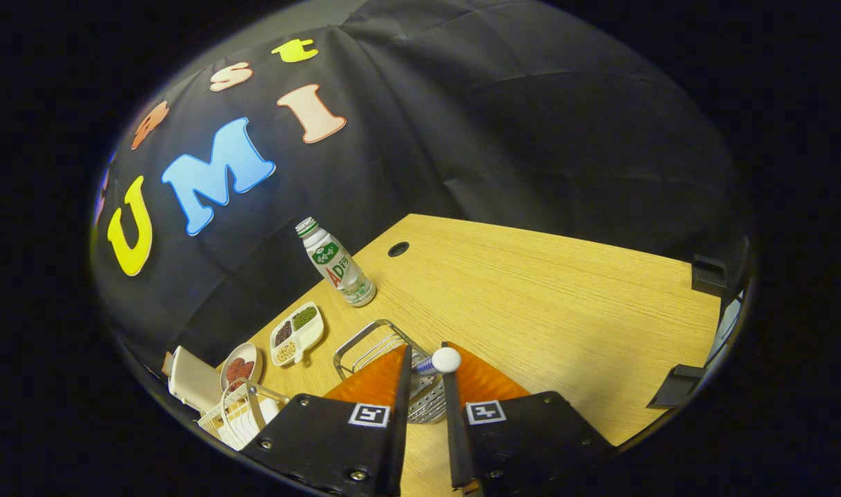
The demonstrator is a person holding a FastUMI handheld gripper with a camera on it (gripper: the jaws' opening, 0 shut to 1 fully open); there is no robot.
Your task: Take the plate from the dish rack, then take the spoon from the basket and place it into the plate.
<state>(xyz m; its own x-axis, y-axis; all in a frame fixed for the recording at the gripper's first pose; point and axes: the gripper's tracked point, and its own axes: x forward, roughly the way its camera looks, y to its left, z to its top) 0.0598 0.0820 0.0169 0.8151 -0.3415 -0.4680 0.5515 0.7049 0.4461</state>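
Wire mesh formed the basket [379,345] on the wooden table [531,290], and the gripper [427,369] sat directly over it, its 2 fingers drawn narrow around the spoon [440,361]. The spoon's rounded white end poked up between the fingertips, its long axis running down toward the basket. No plate appeared beside the basket.

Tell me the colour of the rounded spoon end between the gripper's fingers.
White, with a blue-and-white patterned neck; the spoon shows clearly in the gripper view.
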